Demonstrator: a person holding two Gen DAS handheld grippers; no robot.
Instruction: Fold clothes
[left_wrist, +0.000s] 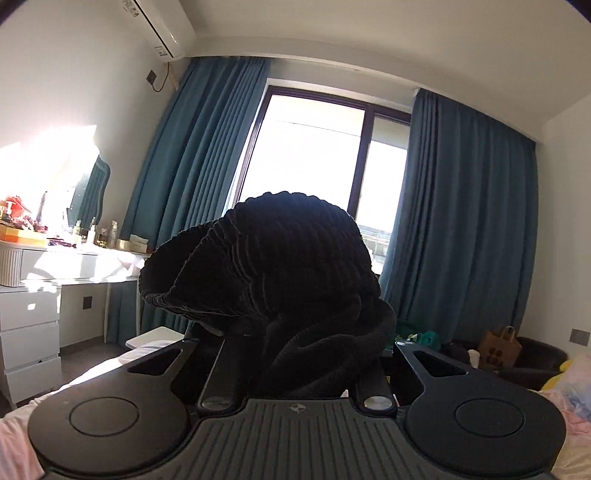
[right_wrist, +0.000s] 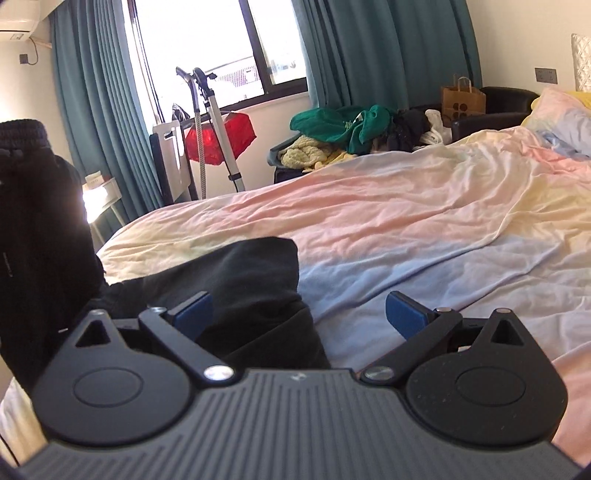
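Since the left gripper (left_wrist: 295, 332) is clamped on the black ribbed garment (left_wrist: 273, 258), it'll flop; right gripper (right_wrist: 299, 314), jaws apart, should grab the hem.

A lived-in bedroom in a home. A bed (right_wrist: 406, 221) under a rumpled pastel sheet fills the right of the right wrist view, with a pillow (right_wrist: 565, 122) at far right. Teal curtains (left_wrist: 458, 206) flank a bright window (left_wrist: 310, 155), and an air conditioner (left_wrist: 162, 26) hangs at upper left. A white dressing surface (left_wrist: 74, 258) with drawers, bottles and a mirror (left_wrist: 92, 192) stands at left. Clothes (right_wrist: 343, 125) lie heaped beside a paper bag (right_wrist: 461, 98) past the bed, a vacuum cleaner (right_wrist: 210, 122) near the window.
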